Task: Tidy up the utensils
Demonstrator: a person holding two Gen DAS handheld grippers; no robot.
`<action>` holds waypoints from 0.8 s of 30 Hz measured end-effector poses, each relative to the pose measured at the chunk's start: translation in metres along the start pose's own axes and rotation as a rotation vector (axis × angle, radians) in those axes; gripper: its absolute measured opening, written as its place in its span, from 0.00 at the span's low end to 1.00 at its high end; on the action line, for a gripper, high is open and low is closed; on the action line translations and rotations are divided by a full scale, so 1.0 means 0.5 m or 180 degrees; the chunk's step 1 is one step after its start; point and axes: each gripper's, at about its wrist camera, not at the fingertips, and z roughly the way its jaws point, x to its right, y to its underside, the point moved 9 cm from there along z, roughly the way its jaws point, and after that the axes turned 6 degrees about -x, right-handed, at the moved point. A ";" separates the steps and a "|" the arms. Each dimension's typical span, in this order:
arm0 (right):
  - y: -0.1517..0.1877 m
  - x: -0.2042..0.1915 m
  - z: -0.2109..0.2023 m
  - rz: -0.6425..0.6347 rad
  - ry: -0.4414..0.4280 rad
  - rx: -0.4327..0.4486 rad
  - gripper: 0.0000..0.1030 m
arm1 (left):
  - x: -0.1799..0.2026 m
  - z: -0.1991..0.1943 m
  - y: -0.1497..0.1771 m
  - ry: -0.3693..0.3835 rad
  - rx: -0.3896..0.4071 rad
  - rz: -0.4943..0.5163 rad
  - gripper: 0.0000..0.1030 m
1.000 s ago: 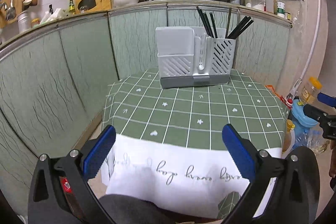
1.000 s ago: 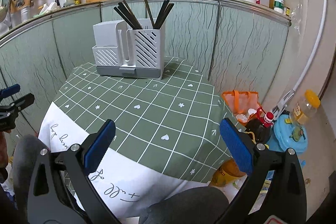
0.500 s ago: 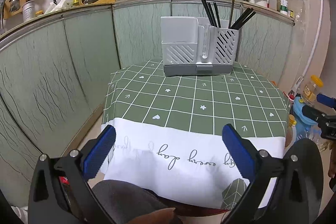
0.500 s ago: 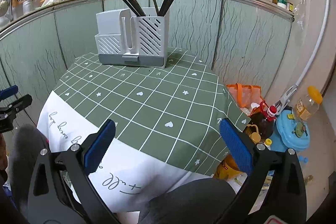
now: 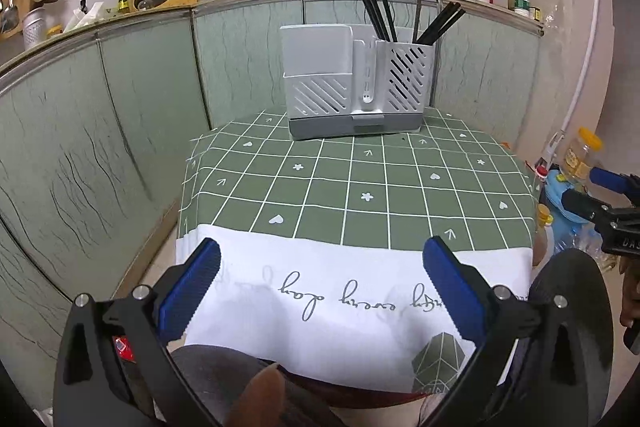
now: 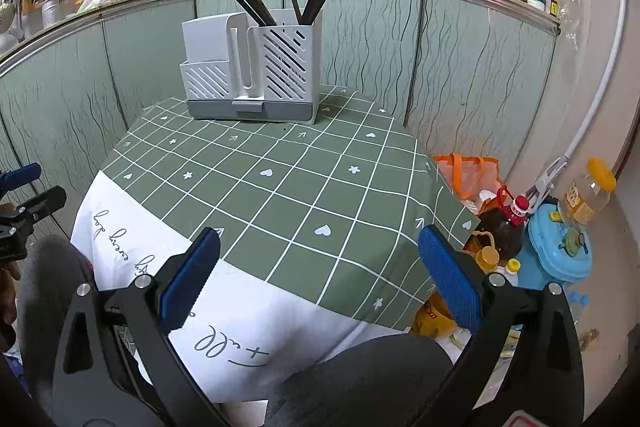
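Green checked cloth covers the counter (image 5: 360, 187), white band hanging over my near edge. I see open surface across the whole middle. Grey utensil caddy (image 5: 354, 83) sits at the far edge, up against the wall panels; the black chopsticks (image 5: 380, 15) stand in its right slotted compartment, left compartment looks empty from here. Right edge drops off to floor clutter: bottles, an orange bag (image 6: 468, 175). My left gripper (image 5: 320, 287) hangs low over the near edge, blue fingers (image 5: 190, 289) spread wide, nothing held. Right gripper (image 6: 318, 277) likewise, fingers (image 6: 448, 279) fully apart, empty, aimed at the caddy from the right corner.
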 end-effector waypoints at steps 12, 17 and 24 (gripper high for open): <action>0.007 -0.004 0.003 0.0003 -0.0022 -0.0032 0.92 | 0.001 0.003 0.003 -0.0037 -0.0030 -0.0025 0.96; 0.007 -0.004 0.003 0.0004 -0.0022 -0.0027 0.92 | -0.002 0.001 0.003 -0.0079 -0.0020 -0.0022 0.96; 0.007 -0.005 0.003 0.0008 -0.0022 -0.0029 0.92 | -0.005 0.000 0.003 -0.0097 -0.0018 -0.0039 0.96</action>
